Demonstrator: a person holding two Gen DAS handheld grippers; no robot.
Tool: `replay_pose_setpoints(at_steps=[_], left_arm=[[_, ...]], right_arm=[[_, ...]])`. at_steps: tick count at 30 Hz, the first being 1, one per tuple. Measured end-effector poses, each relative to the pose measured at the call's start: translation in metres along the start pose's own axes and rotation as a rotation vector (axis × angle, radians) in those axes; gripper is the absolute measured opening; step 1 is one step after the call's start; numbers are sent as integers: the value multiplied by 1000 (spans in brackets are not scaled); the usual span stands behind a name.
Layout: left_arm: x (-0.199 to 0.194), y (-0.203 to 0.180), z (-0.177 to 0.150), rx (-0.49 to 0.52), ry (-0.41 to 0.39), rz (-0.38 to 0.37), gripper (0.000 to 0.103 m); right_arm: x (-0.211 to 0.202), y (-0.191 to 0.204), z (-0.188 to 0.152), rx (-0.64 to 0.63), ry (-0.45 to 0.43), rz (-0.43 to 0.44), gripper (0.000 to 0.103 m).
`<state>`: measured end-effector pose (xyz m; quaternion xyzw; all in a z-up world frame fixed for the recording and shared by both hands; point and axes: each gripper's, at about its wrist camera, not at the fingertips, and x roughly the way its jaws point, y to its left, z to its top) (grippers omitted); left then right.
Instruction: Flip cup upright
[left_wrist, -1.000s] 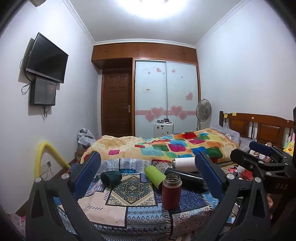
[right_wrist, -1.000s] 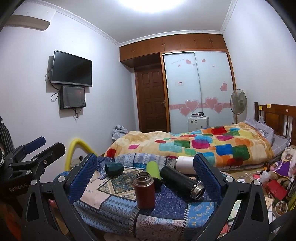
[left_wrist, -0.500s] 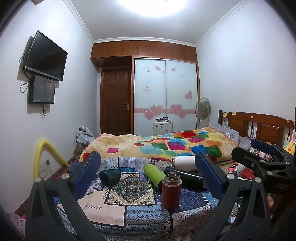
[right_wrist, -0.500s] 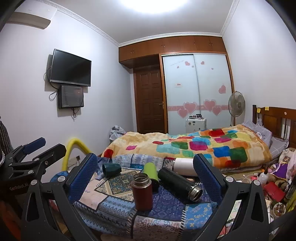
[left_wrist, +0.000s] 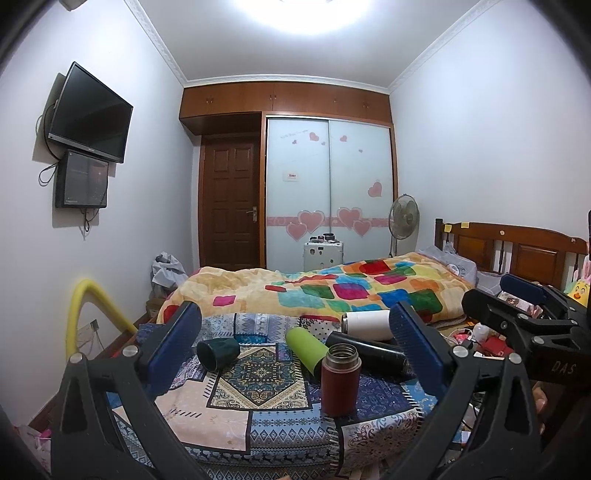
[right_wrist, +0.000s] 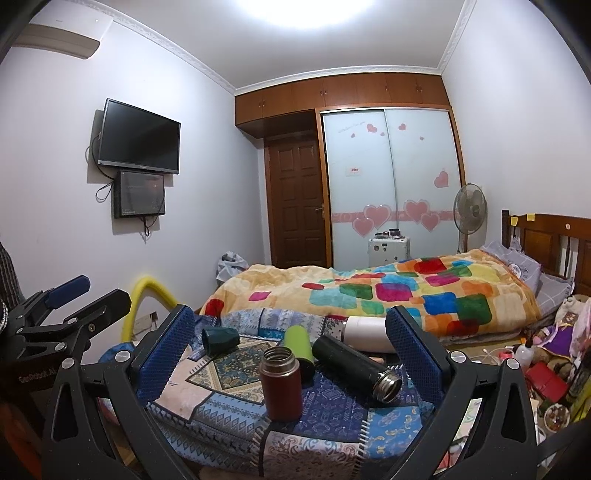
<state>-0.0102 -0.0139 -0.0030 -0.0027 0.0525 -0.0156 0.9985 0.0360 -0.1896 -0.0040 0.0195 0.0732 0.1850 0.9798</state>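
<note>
Both claws hang back from the cloth-covered surface (left_wrist: 229, 424), empty and spread wide, which reads as a pause to pick a target rather than a reach. The left claw (left_wrist: 295, 354) frames most of the cups between its blue pads; the right claw (right_wrist: 291, 354) does the same from a spot further right. One cup already stands: the red flask (left_wrist: 340, 380), mouth up, low centre of the left view, probably set near the front edge to keep it clear of the rest. The others lie on their sides: a dark green cup (left_wrist: 218, 352) at centre left with its mouth turned toward the camera, a lime cup (left_wrist: 306, 347) just behind the flask, a black flask (right_wrist: 356, 365) right of centre with its steel mouth pointing to the lower right, and a white one (right_wrist: 367, 332) behind it near the bed (right_wrist: 388, 291). Which cup goes next cannot be told, though the black flask lies nearest the right claw and the green cup nearest the left. Against the frames of half a second and a second ago, the cups lie as they did; both cameras have tipped slightly, so the surface sits a little lower in the frame, and neither claw has narrowed or closed in.
</note>
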Motion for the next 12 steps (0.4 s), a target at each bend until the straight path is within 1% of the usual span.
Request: replay_pose_setpoints(at_steps=[12], left_arm=[[4, -3, -4, 6, 12, -22, 103]], right_arm=[[1, -3, 1, 2, -3, -6, 103]])
